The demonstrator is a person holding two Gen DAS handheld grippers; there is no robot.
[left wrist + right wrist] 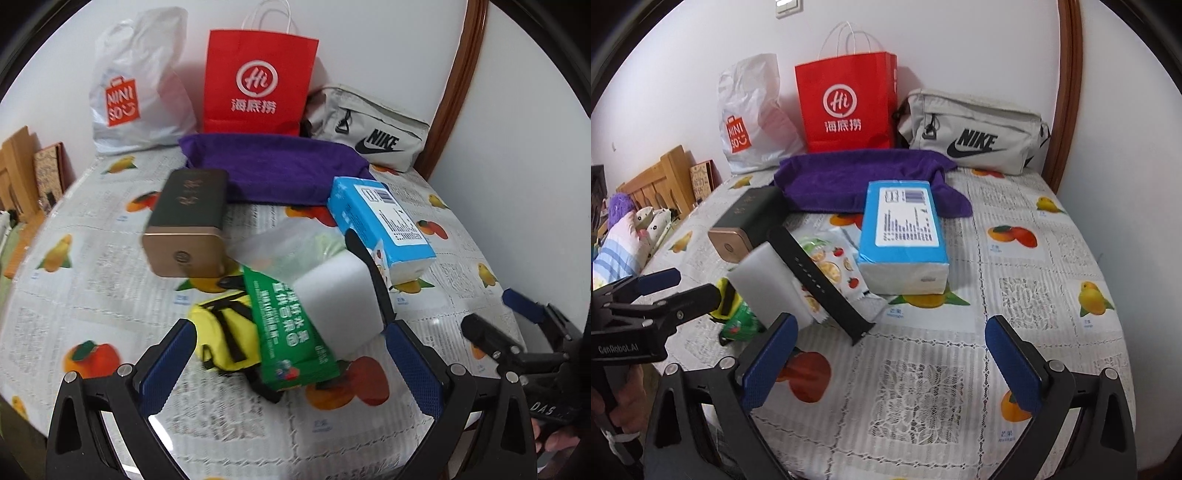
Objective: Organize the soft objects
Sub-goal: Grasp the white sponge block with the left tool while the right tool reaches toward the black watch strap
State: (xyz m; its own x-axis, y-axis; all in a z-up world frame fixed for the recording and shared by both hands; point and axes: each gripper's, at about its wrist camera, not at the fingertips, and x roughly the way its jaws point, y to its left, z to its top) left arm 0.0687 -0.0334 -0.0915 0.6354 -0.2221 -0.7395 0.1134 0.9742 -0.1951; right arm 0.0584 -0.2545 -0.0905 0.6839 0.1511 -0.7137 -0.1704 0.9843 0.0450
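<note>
Hovering wide open at lower centre, the left gripper (288,363) is framing the white sponge block (341,306): light, squashy, best pinched across its flat sides; right gripper (892,363) is gaping empty.

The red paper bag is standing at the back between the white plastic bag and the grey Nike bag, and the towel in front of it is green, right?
Not quite: the towel is purple, as the right wrist view shows. The red paper bag does stand between the white plastic bag and the grey Nike bag.

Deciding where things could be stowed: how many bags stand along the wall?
3: white plastic bag on the left, red paper bag in the middle, grey Nike bag on the right.
</note>
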